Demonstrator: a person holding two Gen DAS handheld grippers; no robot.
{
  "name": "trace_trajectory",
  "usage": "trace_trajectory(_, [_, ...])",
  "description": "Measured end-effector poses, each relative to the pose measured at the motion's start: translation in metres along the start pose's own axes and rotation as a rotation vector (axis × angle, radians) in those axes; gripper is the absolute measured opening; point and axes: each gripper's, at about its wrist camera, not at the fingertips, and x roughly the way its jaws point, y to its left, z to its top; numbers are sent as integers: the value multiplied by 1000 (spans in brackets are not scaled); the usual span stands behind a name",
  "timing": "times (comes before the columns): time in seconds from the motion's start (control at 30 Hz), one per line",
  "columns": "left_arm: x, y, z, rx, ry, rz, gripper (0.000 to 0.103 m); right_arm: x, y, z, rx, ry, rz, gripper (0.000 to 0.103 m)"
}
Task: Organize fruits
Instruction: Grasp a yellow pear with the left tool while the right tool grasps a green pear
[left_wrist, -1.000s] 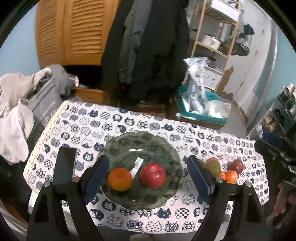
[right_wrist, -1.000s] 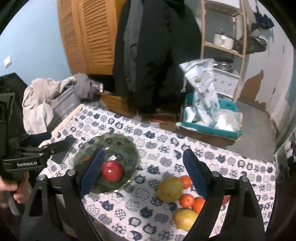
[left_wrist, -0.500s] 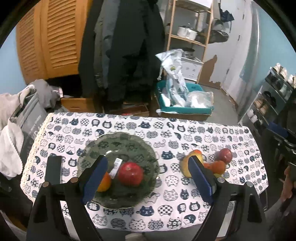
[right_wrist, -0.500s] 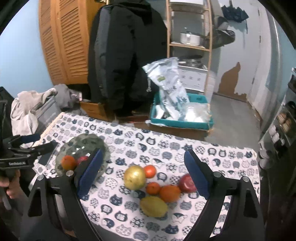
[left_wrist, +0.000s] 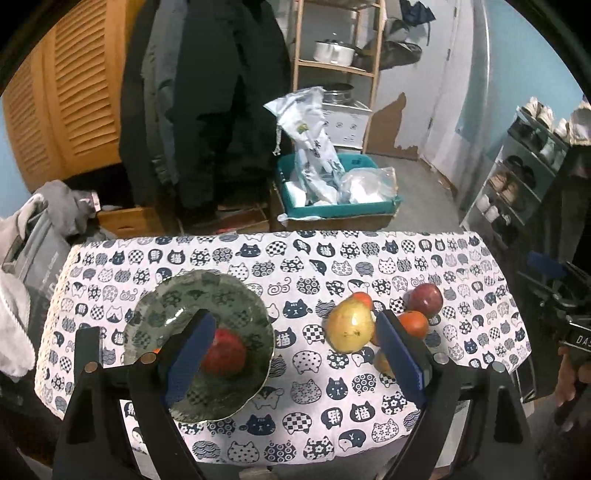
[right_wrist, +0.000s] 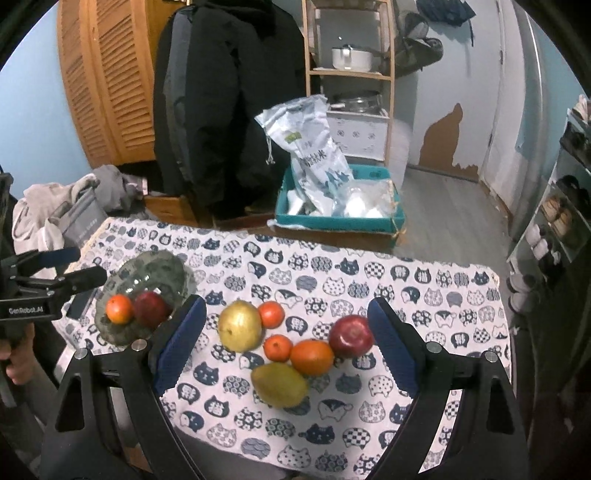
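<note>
1. Right wrist view: the right tongs (right_wrist: 284, 341) are spread wide and hold nothing. They hang over a bunch of fruit in the lower middle of the frame.
2. That bunch lies on the counter (right_wrist: 424, 280), which wears a cloth with cat faces. It has a round yellow pear (right_wrist: 239, 325), a second yellow pear (right_wrist: 279, 384) below it, a big orange (right_wrist: 312, 357), two little oranges (right_wrist: 271, 314) and a red apple (right_wrist: 351, 336). They sit close, and some touch.
3. At the left of the frame a green plate (right_wrist: 162, 264) holds an orange (right_wrist: 119, 309) and a red apple touching each other.
4. Left wrist view: the left tongs (left_wrist: 293, 352) are spread wide too, with nothing in them.
5. The green plate (left_wrist: 192, 291) is at the lower left here, partly behind the left blue pad (left_wrist: 190, 360). The loose fruit sits at the right, by the other pad.
6. A hand (right_wrist: 9, 350) at the left edge of the right wrist view grips the left tool.
</note>
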Motion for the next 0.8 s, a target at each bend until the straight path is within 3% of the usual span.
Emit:
trace_trajectory(0.33, [44, -20, -14, 45, 97, -1, 90, 43, -12, -25, 43, 133, 11, 89])
trace_trajectory(0.8, [112, -19, -48, 46, 259, -3, 90, 120, -9, -69, 60, 362, 34, 89])
